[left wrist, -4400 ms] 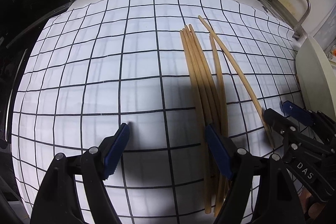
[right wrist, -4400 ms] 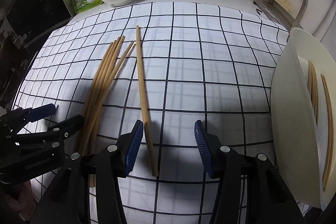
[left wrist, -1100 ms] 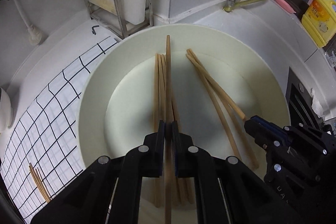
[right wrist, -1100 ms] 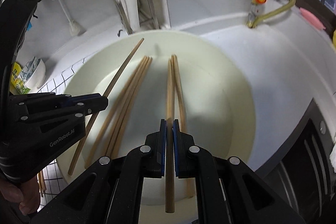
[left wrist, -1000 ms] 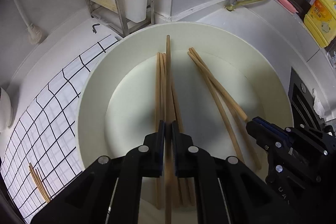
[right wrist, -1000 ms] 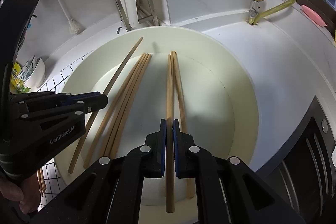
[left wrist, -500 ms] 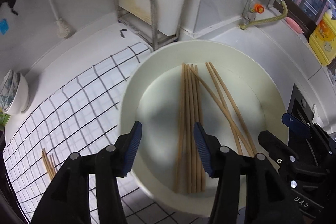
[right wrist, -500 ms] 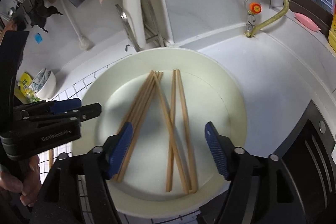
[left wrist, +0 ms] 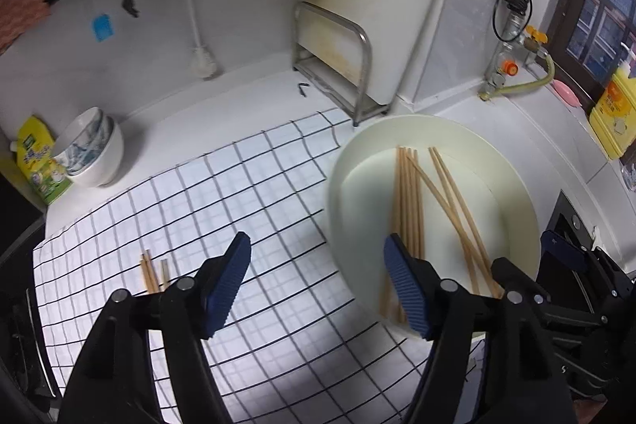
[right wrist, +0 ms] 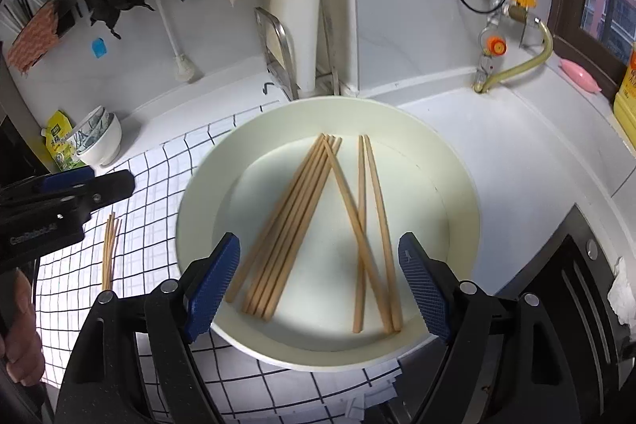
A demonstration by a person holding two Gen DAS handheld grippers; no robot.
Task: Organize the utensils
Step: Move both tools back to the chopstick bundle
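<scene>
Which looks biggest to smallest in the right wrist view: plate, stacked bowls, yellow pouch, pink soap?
1. Plate, by far.
2. Stacked bowls.
3. Yellow pouch, close to the bowls in apparent size.
4. Pink soap.
Plate sits nearest the camera, so its lead is exaggerated.

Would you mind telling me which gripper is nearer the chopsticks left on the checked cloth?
Left. The left gripper hangs just beside the loose chopsticks; the right gripper is over the plate.

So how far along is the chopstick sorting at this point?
Mostly done: most chopsticks already lie in the cream plate. Nothing is in hand; the left gripper and right gripper have just been opening, with nothing between the jaws. Left: a few chopsticks on the checked cloth.
</scene>
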